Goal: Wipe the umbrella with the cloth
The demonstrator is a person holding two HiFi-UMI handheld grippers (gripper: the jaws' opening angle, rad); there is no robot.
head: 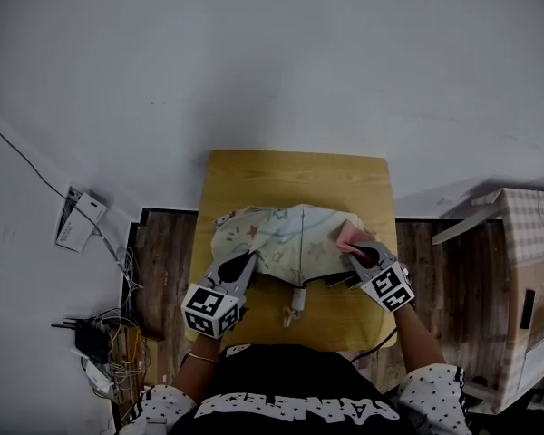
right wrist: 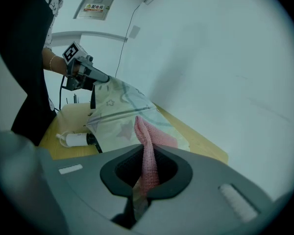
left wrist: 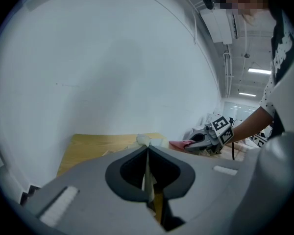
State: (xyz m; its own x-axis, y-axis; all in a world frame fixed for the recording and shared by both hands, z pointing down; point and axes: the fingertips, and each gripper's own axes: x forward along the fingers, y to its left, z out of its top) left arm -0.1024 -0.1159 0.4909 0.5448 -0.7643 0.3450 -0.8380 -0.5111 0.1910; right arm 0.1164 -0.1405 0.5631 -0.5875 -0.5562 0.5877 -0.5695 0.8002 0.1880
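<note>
pink knit cloth (right wrist: 147,131) pinched in right claw (head: 361,254); left claw (left wrist: 147,149) pinches umbrella (head: 286,238) canopy edge (pale, star-printed).

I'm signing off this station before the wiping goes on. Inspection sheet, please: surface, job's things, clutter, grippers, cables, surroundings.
Surface: wooden table, set against the wall.
Job's things: patterned umbrella lying on the table, white handle toward the person; pink cloth at its right edge.
Clutter: nothing seen.
Grippers: left gripper, jaws shut on the umbrella's fabric edge; right gripper, jaws shut on the cloth.
Cables: tangle on the floor at left.
Surroundings: white wall; cardboard box at right.
</note>
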